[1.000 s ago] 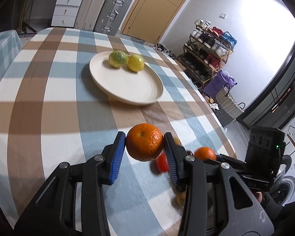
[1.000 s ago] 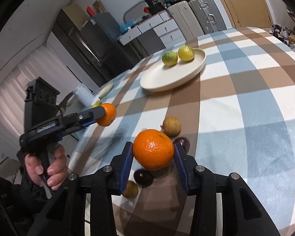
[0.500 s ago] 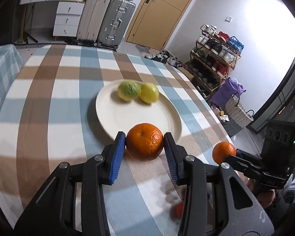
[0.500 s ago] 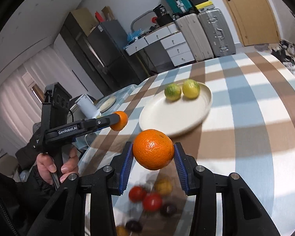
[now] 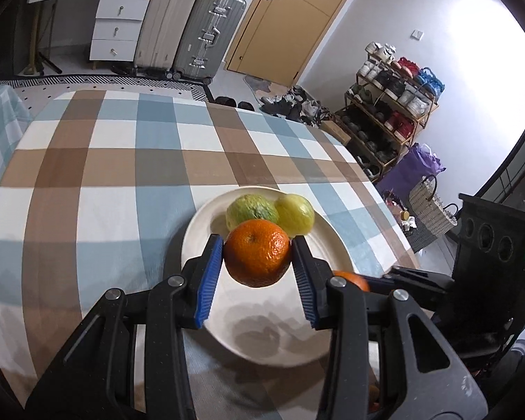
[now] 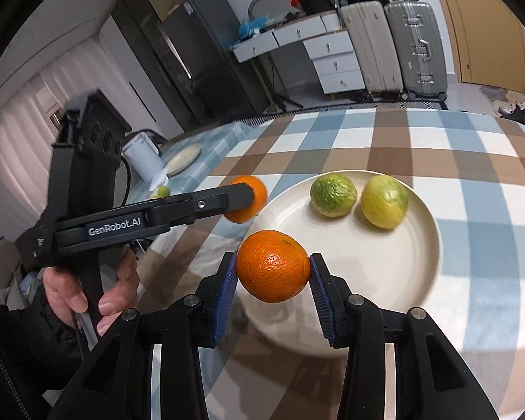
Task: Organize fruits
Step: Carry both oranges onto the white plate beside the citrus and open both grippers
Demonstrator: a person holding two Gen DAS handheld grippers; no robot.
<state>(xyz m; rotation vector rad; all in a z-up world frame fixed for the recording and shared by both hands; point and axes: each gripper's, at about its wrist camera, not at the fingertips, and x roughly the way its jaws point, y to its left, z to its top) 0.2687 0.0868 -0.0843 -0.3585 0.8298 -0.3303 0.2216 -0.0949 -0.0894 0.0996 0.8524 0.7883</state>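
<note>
My left gripper (image 5: 257,262) is shut on an orange (image 5: 257,252) and holds it above the cream plate (image 5: 336,248), just in front of a green citrus (image 5: 250,208) and a yellow citrus (image 5: 295,211) lying on the plate. My right gripper (image 6: 272,274) is shut on a second orange (image 6: 272,270), held above the near left rim of the plate (image 6: 381,262). The right view shows the left gripper (image 6: 245,198) with its orange at the plate's left edge. The right gripper's orange (image 5: 351,280) peeks out at the plate's right edge in the left view.
The plate sits on a table with a blue, brown and white checked cloth (image 5: 98,161). A white kettle (image 6: 141,155) and a flat dish (image 6: 183,157) stand on a side table to the left. Suitcases, drawers and a shoe rack stand beyond the table.
Both grippers have carried their oranges forward from the loose fruit at the near edge to over the plate. The small fruits on the cloth have dropped out of view.
</note>
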